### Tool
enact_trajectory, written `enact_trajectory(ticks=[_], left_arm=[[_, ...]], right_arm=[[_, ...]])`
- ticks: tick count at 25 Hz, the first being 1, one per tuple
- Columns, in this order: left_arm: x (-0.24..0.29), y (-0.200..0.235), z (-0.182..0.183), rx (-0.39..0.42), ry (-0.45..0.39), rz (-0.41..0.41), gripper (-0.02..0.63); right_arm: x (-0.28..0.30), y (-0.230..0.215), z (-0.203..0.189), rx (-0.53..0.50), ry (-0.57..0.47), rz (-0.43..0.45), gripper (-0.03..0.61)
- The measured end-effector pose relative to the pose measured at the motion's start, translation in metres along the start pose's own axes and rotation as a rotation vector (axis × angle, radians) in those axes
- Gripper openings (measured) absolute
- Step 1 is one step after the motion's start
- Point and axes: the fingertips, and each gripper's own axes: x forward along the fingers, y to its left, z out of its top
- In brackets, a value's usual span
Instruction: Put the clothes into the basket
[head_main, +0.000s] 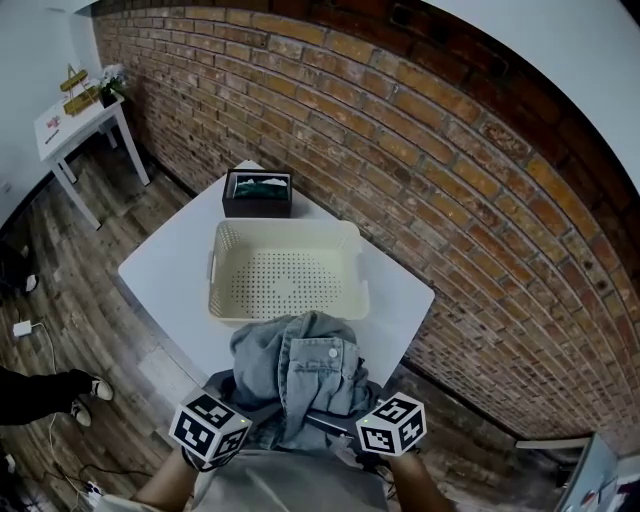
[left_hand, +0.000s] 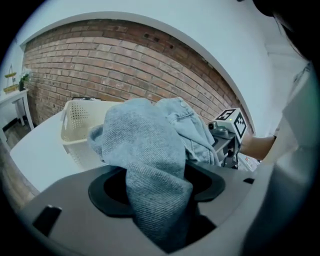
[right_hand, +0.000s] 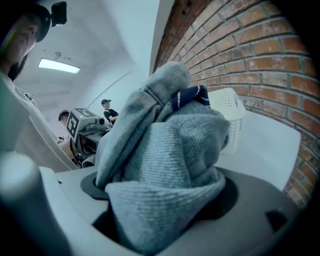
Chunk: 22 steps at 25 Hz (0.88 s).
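Note:
A light-blue denim garment (head_main: 300, 370) hangs bunched between my two grippers, just above the near edge of the white table (head_main: 160, 270). My left gripper (head_main: 240, 405) is shut on a thick fold of the denim (left_hand: 150, 165), which fills the space between its jaws. My right gripper (head_main: 350, 415) is shut on another bundle of the same cloth (right_hand: 165, 170). The fingertips of both are hidden by fabric. A cream perforated basket (head_main: 285, 310) stands empty on the table just beyond the garment, and shows as the basket (left_hand: 75, 120) and the basket (right_hand: 227, 107) in the gripper views.
A black box (head_main: 258, 192) sits behind the basket at the table's far corner. A brick wall (head_main: 450, 150) runs along the right. A small white side table (head_main: 75, 125) stands far left on the wooden floor. A person's shoe (head_main: 95, 388) is at the left.

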Motion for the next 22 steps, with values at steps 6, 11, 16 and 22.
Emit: enact_trajectory(ticks=[6,11,16,22], left_arm=[[-0.022,-0.001,0.036,0.069,-0.087,0.046,0.31],[-0.031,0.008,0.071,0.129,-0.148,0.078,0.31],[-0.035,0.023,0.105,0.172,-0.205,0.111,0.31],[-0.037,0.049,0.15,0.213,-0.249,0.158,0.31]], right_arm=[[-0.011,0.01,0.04,-0.094,-0.058,-0.017,0.448],[-0.014,0.007,0.077,-0.164,-0.109,-0.035,0.448],[-0.012,0.0,0.116,-0.237,-0.144,-0.057,0.448],[-0.004,-0.015,0.167,-0.301,-0.173,-0.074,0.448]])
